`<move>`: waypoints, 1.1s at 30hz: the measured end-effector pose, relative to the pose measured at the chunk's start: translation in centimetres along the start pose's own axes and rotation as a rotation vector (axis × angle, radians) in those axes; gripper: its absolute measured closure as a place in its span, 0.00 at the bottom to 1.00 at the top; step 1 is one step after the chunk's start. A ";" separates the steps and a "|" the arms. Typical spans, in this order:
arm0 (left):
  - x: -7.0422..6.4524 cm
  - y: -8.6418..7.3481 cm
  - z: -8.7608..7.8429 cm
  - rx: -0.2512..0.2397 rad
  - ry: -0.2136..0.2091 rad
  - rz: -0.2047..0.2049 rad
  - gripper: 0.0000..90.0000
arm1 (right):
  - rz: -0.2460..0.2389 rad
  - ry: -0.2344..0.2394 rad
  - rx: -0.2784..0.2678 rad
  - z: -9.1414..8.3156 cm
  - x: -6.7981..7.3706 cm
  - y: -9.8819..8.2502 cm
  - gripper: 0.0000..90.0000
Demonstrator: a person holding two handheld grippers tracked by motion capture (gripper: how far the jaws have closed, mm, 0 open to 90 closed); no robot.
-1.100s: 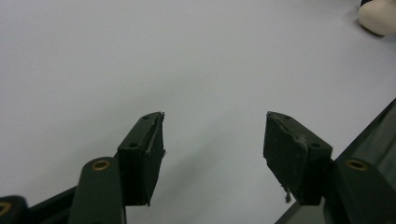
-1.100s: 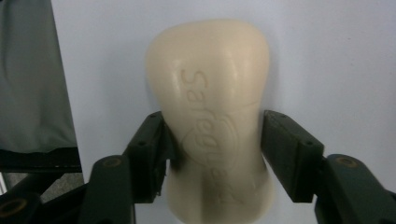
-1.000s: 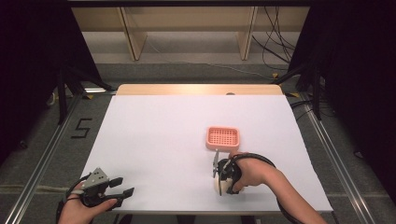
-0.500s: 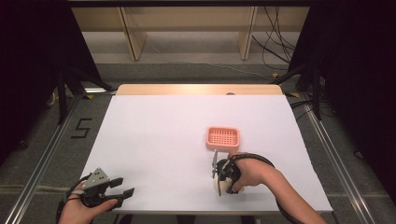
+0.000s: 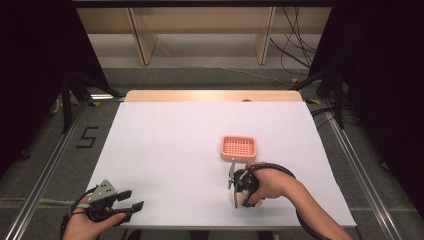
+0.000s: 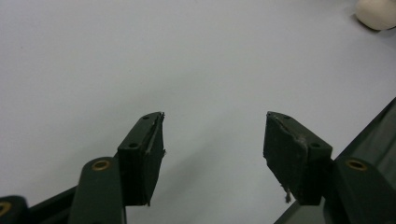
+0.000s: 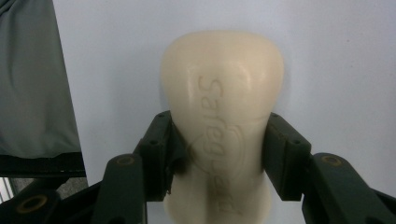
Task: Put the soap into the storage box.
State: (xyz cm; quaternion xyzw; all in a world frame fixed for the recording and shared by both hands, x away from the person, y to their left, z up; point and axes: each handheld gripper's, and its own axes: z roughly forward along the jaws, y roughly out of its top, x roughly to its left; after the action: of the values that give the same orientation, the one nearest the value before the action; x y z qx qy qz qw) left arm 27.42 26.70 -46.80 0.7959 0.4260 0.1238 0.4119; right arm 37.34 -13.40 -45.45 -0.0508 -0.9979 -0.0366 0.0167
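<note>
A white table [image 5: 165, 150] is stretching out ahead of me under dim surroundings, with wooden shelving standing beyond its far edge. Near my right side a pink slotted soap dish [image 5: 239, 148] is sitting on the white surface. My right gripper [image 7: 217, 149] is pressing its two black jaws against the flanks of a cream bar of soap [image 7: 222, 112], which is lying on the table just on my side of the dish; from above, the bar [image 5: 239, 198] is peeking out under my hand. Those jaws have just been closing, and now they are pinching the waist of the bar, so I am judging the grasp made and the lift toward the dish ready to begin. Against the earlier high view, neither hand is sitting anywhere new, and the dish is resting where it was. My left gripper [image 6: 212, 140] is idling with its jaws spread wide over bare table near the front left edge, holding nothing.
</note>
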 end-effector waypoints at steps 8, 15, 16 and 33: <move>0.0 0.0 0.0 0.000 0.000 0.001 0.42 | 0.047 0.010 0.030 -0.6 0.1 -0.2 0.56; 0.0 0.0 0.0 -0.003 0.000 0.001 0.42 | 0.005 -0.003 0.009 -1.0 -0.3 -0.2 0.56; 0.0 0.0 0.0 -0.005 0.003 0.000 0.42 | 0.033 -0.002 0.020 -1.1 -0.1 -0.2 0.56; 0.2 0.0 -0.1 -0.002 0.009 0.029 0.42 | 0.019 -0.025 0.008 -2.3 -1.0 -0.1 0.56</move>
State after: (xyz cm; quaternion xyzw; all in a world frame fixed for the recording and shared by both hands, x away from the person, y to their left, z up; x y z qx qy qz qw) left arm 27.50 26.92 -46.72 0.8011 0.4161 0.1337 0.4090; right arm 38.36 -13.81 -43.16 -0.0609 -0.9976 -0.0317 0.0048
